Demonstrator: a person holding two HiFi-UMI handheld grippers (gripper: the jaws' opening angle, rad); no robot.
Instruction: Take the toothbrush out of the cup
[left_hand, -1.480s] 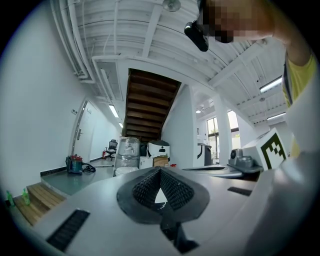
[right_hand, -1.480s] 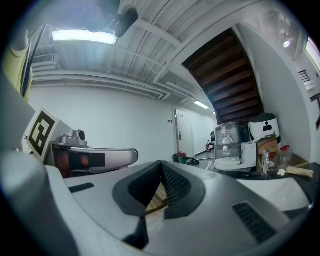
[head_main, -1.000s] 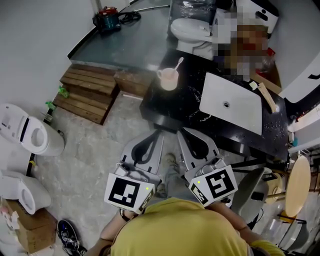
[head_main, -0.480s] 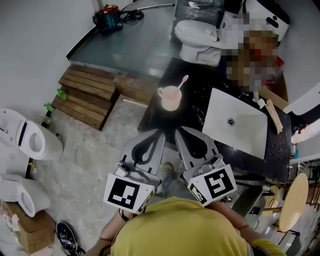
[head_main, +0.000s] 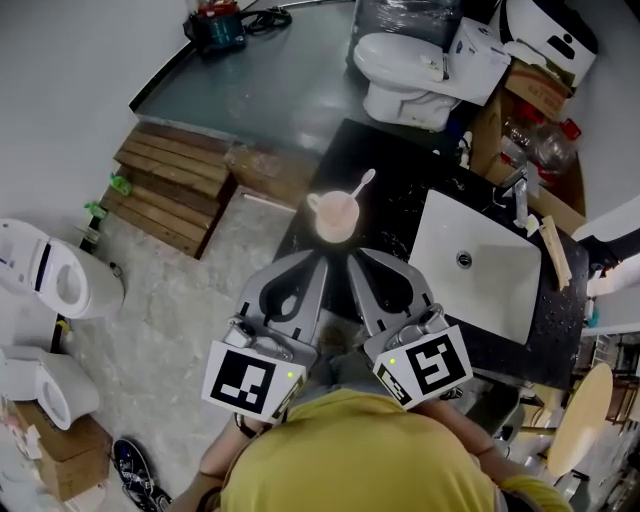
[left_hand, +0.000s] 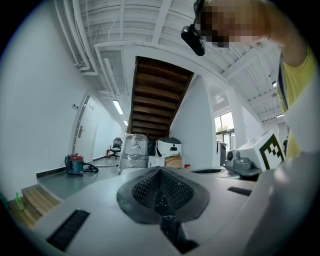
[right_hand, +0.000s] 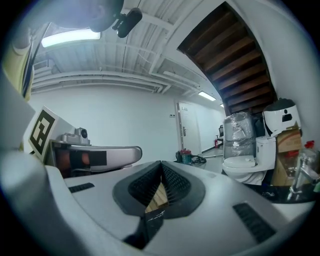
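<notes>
A pink cup (head_main: 335, 216) stands near the left edge of a black counter (head_main: 395, 200), and a pale toothbrush (head_main: 361, 184) leans out of it to the upper right. In the head view my left gripper (head_main: 319, 259) and right gripper (head_main: 354, 258) hover side by side just short of the cup, their tips over the counter's near edge. Both are shut with nothing held. The left gripper view shows my left gripper (left_hand: 160, 170) with its pads pressed together, and the right gripper view shows the same for my right gripper (right_hand: 161, 164). Neither gripper view shows the cup.
A white sink basin (head_main: 480, 268) with a faucet (head_main: 515, 186) is set into the counter right of the cup, and a wooden stick (head_main: 552, 246) lies beyond it. A toilet (head_main: 405, 68) stands behind the counter, another toilet (head_main: 60, 275) at left. Wooden steps (head_main: 175, 185) lie on the floor.
The cup and counter have come nearer to both grippers' tips in the head view. The person seen behind the counter is out of view. Both grippers stay shut.
</notes>
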